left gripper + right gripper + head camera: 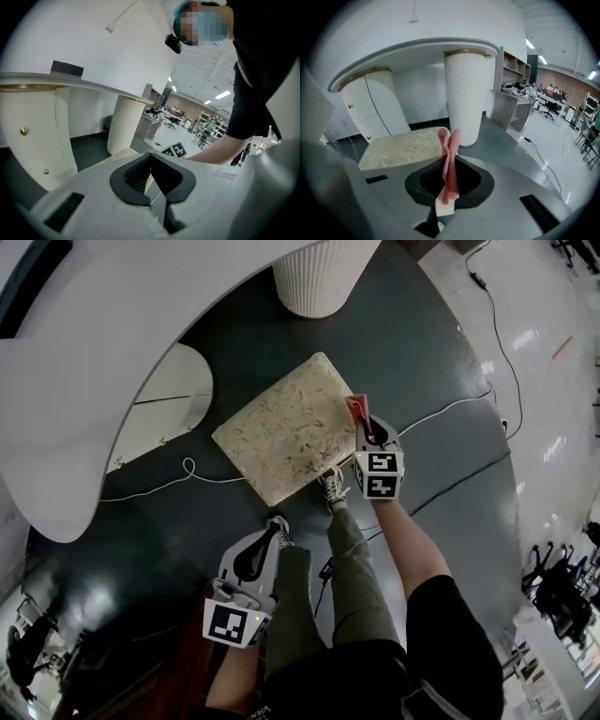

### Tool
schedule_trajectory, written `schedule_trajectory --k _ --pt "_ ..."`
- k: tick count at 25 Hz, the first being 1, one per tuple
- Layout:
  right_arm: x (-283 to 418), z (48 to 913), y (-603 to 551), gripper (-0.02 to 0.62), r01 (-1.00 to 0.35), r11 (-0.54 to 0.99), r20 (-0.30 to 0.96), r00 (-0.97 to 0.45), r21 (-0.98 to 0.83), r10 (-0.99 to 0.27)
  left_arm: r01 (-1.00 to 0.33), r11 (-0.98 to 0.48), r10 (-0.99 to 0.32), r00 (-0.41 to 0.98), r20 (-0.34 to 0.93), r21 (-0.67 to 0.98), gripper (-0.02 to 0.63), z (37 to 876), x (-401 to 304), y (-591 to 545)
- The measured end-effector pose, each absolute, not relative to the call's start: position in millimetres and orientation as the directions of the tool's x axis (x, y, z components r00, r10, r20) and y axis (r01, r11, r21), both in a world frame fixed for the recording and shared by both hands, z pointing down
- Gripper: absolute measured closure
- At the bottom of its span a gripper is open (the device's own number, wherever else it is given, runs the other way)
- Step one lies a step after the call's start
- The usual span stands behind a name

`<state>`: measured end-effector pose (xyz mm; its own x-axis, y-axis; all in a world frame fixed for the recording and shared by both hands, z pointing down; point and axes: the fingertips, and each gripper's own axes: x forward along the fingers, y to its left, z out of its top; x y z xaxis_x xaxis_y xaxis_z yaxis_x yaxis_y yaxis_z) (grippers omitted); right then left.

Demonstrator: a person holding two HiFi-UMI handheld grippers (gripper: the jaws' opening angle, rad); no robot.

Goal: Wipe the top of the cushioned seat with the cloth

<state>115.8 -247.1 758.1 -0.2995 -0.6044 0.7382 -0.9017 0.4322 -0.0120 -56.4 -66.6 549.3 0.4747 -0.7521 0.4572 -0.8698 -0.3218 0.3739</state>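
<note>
Looking steeply down from the head view, I see the cushioned seat [286,437], a pale speckled square pad, in the middle of the frame on a dark floor. The right gripper [368,430] sits at the seat's right edge, just right of center. Its jaws are clamped on the cloth [358,411], a thin pink strip that pokes out past the tips toward the cushion. In the right gripper view the same cloth [451,140] stands upright between the closed jaws, with the seat [405,145] spread out behind it at center left.

The left gripper [270,538] hangs low in the bottom left of the head view, beside my leg and well apart from the seat. In its own view its jaws meet tip to tip with nothing between them.

I judge the wiping to be at its very start, or not begun. The cloth is gripped and brought to the seat's edge, but the whole top remains to be covered. I see no mark on the cushion that would tell a wiped part from an unwiped one.

I cannot tell whether the cloth touches the cushion or hovers just above it. Much of the cloth is hidden inside the jaws. The seat's base is out of sight, and the left gripper's own body fills most of its view.
</note>
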Motion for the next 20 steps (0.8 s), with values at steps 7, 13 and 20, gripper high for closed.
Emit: schedule_trajectory --k 7,13,20 --pt "-21.2 734.2 -129.8 0.571 -0.752 0.617 0.673 -0.583 -0.234 -0.455 -0.882 -0.303 -0.758 0.452 0.469 0.360 0.589 543.2 -83.1 -35.0" --pt "-98.0 758.6 -38.5 0.571 -0.682 0.640 0.682 -0.657 -0.354 -0.323 -0.891 -0.294 -0.742 0.440 0.505 0.345 0.589 545.6 -107.9 0.1" --pt "-112.1 791.1 -11.0 0.571 -0.682 0.669 0.737 -0.608 -0.294 -0.296 -0.895 -0.299 -0.724 0.438 0.533 0.330 0.589 549.8 -124.4 29.9"
